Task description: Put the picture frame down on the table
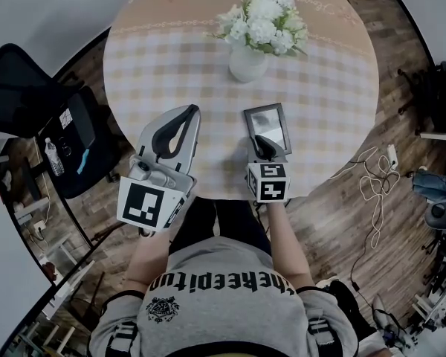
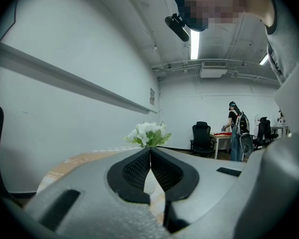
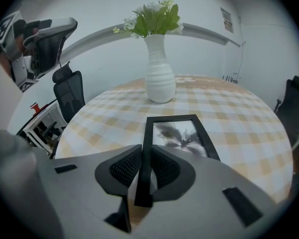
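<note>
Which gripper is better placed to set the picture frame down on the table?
Right. The right gripper is shut on the picture frame by its edge, with the frame nearly flat over the table. The left gripper is shut on nothing, beside it.

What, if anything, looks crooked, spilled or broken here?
Nothing stands out. The vase stands upright, nothing is spilled on the table, and the picture frame looks whole, gripped by its edge in the right claw.

Grey, black-padded left gripper (image 1: 190, 113); lettered T-shirt (image 1: 230, 262)
</note>
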A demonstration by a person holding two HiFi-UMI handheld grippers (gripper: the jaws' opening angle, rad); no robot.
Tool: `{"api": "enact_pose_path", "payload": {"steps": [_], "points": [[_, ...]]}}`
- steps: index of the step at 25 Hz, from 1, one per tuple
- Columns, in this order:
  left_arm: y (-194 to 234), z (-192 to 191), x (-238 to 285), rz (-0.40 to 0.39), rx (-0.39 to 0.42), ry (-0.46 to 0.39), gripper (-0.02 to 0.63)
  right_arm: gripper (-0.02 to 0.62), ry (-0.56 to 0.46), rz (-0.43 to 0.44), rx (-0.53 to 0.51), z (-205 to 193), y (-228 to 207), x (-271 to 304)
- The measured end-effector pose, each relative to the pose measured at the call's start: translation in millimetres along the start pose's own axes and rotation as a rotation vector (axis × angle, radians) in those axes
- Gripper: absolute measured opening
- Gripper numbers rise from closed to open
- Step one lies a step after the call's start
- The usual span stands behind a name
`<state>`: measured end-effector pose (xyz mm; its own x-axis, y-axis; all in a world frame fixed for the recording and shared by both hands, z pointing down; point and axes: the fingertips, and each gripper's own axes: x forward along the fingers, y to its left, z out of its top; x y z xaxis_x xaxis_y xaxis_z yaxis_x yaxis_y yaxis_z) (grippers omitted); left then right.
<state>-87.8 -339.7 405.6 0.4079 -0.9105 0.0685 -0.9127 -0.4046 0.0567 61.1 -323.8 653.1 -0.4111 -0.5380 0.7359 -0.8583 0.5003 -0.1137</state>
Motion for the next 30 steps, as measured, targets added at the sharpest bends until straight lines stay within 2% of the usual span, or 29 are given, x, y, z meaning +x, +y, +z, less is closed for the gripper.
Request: {"api": "enact_pose_path", "payload": {"steps": [10,15,19,30], "points": [[1.9,2.4,-12.4,0.007,0.008,-0.001,0.015,0.071,-0.019,-0.007,0.026,-1.3,0.3,1.0],[-0.9,9.7,-18.8,-0.004,0.018,-0.015,0.015,0.077,-0.092,-0.038,0.046,9.4,-1.5,-11.4],[-7.5,14.2,-24.6,-0.022,0.023,-0.024,0.015,0.008,-0.157,-0.056,0.052,19.3,-2.6,-29.3],[-39.8,37.1,-46.4,-0.112,0.047,-0.084,0.015,0.005,-0.366,-0.077,0.048,58.5,10.1,-103.7]]}}
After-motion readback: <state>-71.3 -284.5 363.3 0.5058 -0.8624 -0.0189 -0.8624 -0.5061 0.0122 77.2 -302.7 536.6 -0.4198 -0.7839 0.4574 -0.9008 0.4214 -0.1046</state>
